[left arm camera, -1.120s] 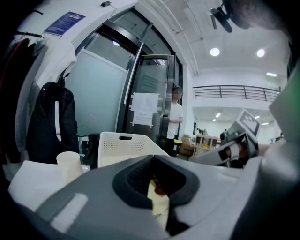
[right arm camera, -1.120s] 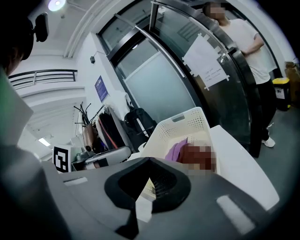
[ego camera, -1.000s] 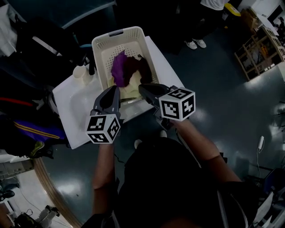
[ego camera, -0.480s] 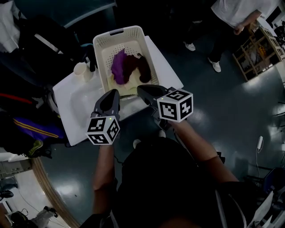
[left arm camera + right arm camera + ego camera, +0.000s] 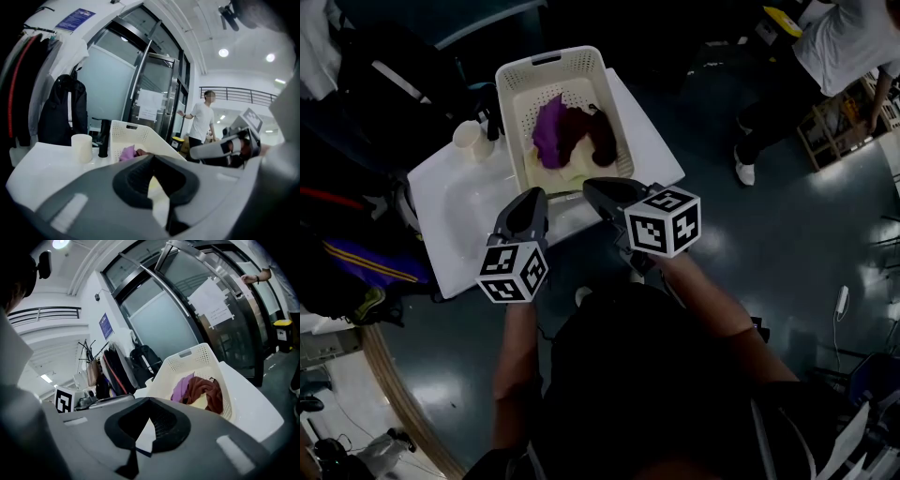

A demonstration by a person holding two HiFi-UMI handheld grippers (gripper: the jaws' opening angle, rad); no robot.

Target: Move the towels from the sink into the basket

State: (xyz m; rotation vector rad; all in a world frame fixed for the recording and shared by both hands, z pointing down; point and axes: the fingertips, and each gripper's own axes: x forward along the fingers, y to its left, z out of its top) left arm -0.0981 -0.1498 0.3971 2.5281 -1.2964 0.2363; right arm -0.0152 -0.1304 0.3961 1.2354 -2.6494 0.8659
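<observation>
A white perforated basket (image 5: 546,64) stands on the white sink counter (image 5: 455,220). In it lie a purple towel (image 5: 548,131), a maroon towel (image 5: 592,139) and a pale yellow one (image 5: 567,173). My left gripper (image 5: 534,195) is shut and empty over the counter's front edge. My right gripper (image 5: 592,186) hangs just short of the basket's near wall, also shut and empty. The right gripper view shows the basket (image 5: 187,363) ahead with the purple towel (image 5: 180,387) and maroon towel (image 5: 209,391). The sink bowl itself is mostly hidden behind the grippers.
A cream cup (image 5: 467,137) and a black faucet (image 5: 492,122) stand at the basket's left; the left gripper view shows the cup (image 5: 82,147) too. Dark jackets (image 5: 61,112) hang at the left. A person in a white shirt (image 5: 844,47) walks at the far right.
Both grippers have drawn back a little from the basket toward me, still shut. The person in the white shirt has walked across the upper right of the head view.
</observation>
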